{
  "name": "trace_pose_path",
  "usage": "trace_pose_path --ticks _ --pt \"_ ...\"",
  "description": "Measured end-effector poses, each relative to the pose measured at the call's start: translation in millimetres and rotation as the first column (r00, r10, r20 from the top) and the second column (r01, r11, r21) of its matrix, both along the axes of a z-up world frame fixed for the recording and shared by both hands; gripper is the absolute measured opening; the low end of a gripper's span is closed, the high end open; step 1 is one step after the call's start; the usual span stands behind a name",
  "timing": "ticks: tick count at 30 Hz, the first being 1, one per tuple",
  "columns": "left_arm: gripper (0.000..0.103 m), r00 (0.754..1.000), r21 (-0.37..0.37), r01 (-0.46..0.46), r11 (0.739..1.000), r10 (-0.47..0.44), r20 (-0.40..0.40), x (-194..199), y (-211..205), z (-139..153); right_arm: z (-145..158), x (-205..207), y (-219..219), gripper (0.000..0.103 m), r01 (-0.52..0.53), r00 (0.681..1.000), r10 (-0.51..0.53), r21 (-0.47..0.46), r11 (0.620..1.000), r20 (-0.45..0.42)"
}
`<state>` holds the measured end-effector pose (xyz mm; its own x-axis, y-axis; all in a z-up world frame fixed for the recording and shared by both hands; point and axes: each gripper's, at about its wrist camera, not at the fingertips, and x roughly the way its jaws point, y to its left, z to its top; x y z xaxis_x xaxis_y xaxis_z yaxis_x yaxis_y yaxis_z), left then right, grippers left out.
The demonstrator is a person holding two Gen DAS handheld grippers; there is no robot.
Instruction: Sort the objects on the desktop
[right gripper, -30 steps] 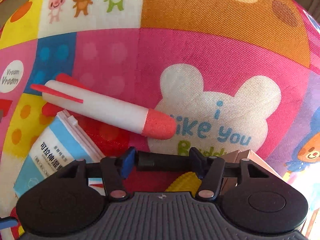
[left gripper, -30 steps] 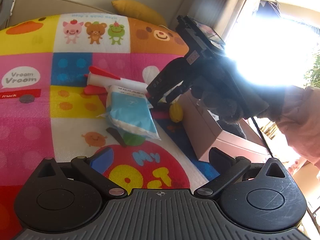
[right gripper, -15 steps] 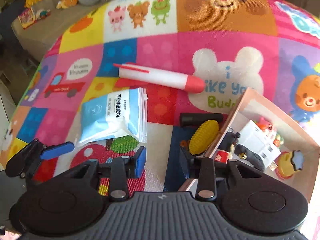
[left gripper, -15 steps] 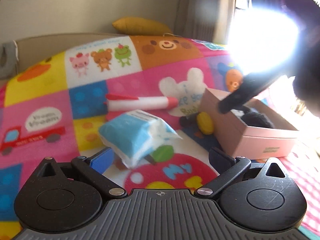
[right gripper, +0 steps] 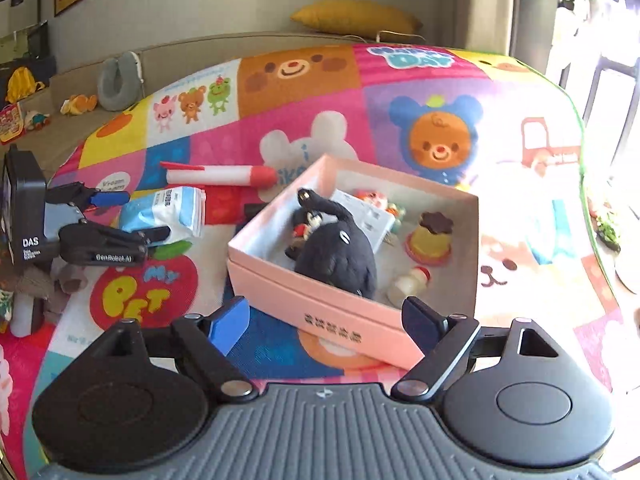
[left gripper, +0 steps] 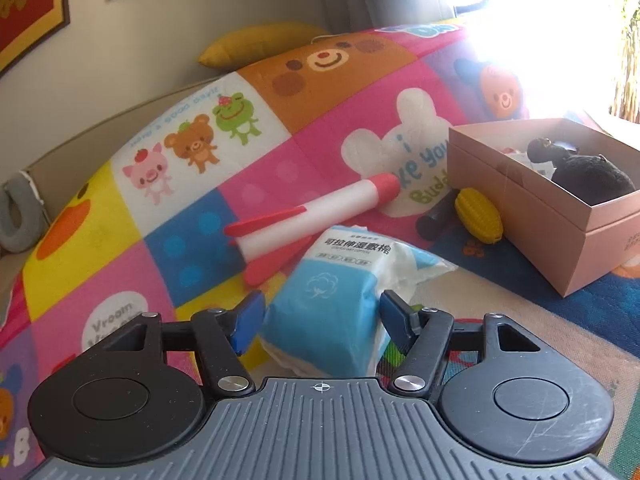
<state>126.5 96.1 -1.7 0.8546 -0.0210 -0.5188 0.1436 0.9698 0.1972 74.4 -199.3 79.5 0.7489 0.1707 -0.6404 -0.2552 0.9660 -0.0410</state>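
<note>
A blue packet of cotton pads (left gripper: 328, 312) (right gripper: 168, 212) lies on the cartoon play mat, between the fingers of my left gripper (left gripper: 322, 318) (right gripper: 128, 218). The jaws are closing around it, and a thin gap still shows at the left pad (left gripper: 248, 320). Behind it lie a white and red toy rocket (left gripper: 320, 208) (right gripper: 224, 174), a yellow toy corn (left gripper: 478, 216) and a black cylinder (left gripper: 434, 220). My right gripper (right gripper: 326, 322) hovers over the near wall of the pink box (right gripper: 320, 292) (left gripper: 560, 240), its jaws opening with nothing between them. A black plush toy (right gripper: 340, 248) lies inside the box.
The box also holds a pudding toy (right gripper: 430, 240), a small white bottle (right gripper: 408, 282) and a white card (right gripper: 368, 216). A yellow cushion (left gripper: 260, 42) and a grey neck pillow (right gripper: 118, 80) sit on the sofa behind the mat. A gloved hand (right gripper: 48, 280) holds the left gripper.
My left gripper has moved in on the blue packet and its jaws have narrowed around it. The right gripper has pulled back from the rocket to above the box and spread its jaws.
</note>
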Motion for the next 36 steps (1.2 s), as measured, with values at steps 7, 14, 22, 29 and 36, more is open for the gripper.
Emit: trace_pose_path --ticks 7,14,22,29,36 --pt "0.050 0.997 -0.051 0.069 0.996 -0.070 -0.012 -63.6 -15.3 31.9 -28.4 -28.9 -32.4 0.098 0.094 0.993 -0.096 0.040 0.995 0.061" --pt "0.040 0.955 -0.164 0.280 0.946 -0.292 -0.051 -110.9 -89.2 32.3 -38.5 -42.0 -64.1 0.101 0.179 0.975 -0.195 0.144 0.973 0.103" --pt "0.083 0.916 -0.171 0.397 0.902 -0.401 0.010 -118.1 -133.2 34.2 -45.4 -53.5 -71.4 0.103 0.225 0.962 -0.244 0.149 0.963 0.123" --pt "0.097 0.987 -0.134 0.136 0.982 -0.146 -0.071 -113.2 -76.0 25.1 -53.0 -54.5 -75.3 0.103 0.239 0.962 -0.255 0.143 0.960 0.102" --pt "0.099 0.947 -0.351 0.247 0.903 -0.302 -0.110 -101.8 -99.0 9.4 -31.9 -52.6 -57.6 0.103 0.165 0.972 -0.186 0.143 0.976 0.142"
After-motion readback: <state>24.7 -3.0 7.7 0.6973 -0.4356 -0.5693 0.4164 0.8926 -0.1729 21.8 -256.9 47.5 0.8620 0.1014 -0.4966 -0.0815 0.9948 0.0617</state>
